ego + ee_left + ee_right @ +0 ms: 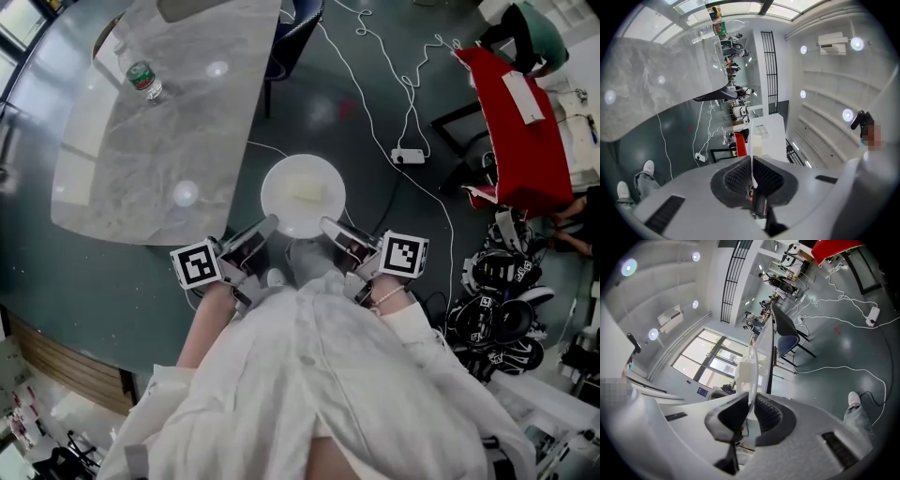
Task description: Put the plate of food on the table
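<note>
The grey marble tabletop (169,141) lies ahead and to your left, and you stand off its near edge, over the dark floor (319,103). The white plate (281,208) hangs level in the air between your two grippers, beside the tabletop but not over it. Your left gripper (265,228) and right gripper (330,227) each have their fingers clenched on the plate's thin rim, one on either side. A pale piece of food (307,187) sits on the plate. A bottle (143,80) stands towards the tabletop's far end. This looks like the carrying step. Next, bring the plate over bare marble, keep it level and lower it before releasing.
</note>
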Action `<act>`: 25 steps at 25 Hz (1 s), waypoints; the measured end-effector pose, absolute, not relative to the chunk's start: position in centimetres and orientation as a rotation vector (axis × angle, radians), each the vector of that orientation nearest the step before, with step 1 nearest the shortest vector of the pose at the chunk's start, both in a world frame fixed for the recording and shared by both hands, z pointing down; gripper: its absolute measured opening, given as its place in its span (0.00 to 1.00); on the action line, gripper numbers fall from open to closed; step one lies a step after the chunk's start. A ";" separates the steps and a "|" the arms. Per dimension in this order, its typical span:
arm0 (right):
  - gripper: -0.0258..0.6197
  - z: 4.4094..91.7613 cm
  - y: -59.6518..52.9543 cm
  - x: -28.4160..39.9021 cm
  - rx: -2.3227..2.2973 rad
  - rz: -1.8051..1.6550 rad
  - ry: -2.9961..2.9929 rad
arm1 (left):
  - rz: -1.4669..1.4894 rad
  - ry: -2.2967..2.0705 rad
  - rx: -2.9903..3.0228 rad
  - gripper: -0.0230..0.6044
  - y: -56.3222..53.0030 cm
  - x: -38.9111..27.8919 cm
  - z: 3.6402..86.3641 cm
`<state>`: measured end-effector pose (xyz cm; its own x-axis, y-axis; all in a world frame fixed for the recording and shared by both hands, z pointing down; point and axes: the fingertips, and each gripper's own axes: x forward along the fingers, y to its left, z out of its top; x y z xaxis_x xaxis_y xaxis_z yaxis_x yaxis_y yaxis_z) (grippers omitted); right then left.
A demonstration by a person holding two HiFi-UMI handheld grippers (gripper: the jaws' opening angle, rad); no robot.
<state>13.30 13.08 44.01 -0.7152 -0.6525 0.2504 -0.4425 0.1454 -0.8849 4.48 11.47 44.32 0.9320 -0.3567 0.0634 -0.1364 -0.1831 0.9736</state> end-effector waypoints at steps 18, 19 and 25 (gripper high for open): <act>0.07 43.2 -0.9 23.5 -0.981 -1.594 2.295 | -0.275 -0.466 1.763 0.07 -1.6 14.3 43.0; 0.07 43.1 -1.7 23.8 -0.966 -1.592 2.310 | -0.280 -0.477 1.763 0.07 -2.2 14.6 42.9; 0.07 42.7 -5.7 26.1 -0.899 -1.581 2.345 | -0.309 -0.506 1.766 0.07 -5.8 17.1 42.6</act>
